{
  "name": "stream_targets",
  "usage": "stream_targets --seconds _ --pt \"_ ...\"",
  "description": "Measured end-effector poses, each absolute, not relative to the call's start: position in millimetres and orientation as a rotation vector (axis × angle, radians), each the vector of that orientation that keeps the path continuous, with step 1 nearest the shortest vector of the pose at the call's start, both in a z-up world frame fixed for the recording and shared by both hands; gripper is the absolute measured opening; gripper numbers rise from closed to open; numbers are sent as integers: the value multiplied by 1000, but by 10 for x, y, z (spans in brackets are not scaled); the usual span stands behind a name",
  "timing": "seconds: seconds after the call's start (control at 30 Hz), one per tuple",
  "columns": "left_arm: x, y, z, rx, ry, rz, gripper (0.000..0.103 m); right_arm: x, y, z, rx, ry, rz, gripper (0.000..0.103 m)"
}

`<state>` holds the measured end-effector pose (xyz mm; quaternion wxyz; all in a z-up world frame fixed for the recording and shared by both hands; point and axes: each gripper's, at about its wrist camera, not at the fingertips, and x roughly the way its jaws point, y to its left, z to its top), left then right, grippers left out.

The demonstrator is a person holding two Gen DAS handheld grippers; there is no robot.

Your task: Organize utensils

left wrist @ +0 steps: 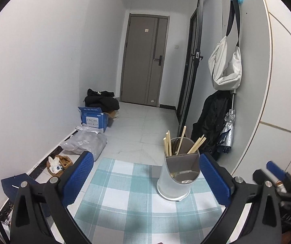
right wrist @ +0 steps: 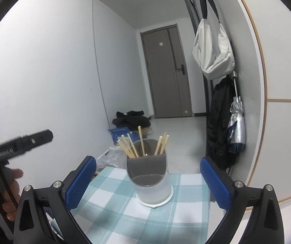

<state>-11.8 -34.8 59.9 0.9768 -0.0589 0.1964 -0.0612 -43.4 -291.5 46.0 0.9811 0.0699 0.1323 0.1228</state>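
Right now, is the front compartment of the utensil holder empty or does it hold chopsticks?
Mostly empty: the front compartment shows only its grey bottom. The chopsticks all stand in the back compartment.

Translucent white cylindrical utensil holder with grey divided insert (right wrist: 151,180), upright on the teal-and-white checked tablecloth (right wrist: 125,207); pale wooden chopsticks (right wrist: 132,147) standing tilted in its rear compartment; front compartment contents unclear.

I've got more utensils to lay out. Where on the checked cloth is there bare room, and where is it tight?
Bare cloth lies in front of the holder, toward the grippers, and to its left up to the cloth's left edge. It is tighter right of the holder, near the wall. The chopsticks fill the holder's rear section; its front section looks almost empty.
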Motion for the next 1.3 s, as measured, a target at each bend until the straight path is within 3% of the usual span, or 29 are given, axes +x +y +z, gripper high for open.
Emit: stream_targets --seconds 1.3 --pt "-175 -282 402 -133 378 -102 102 -478 -2909 309 140 312 174 103"
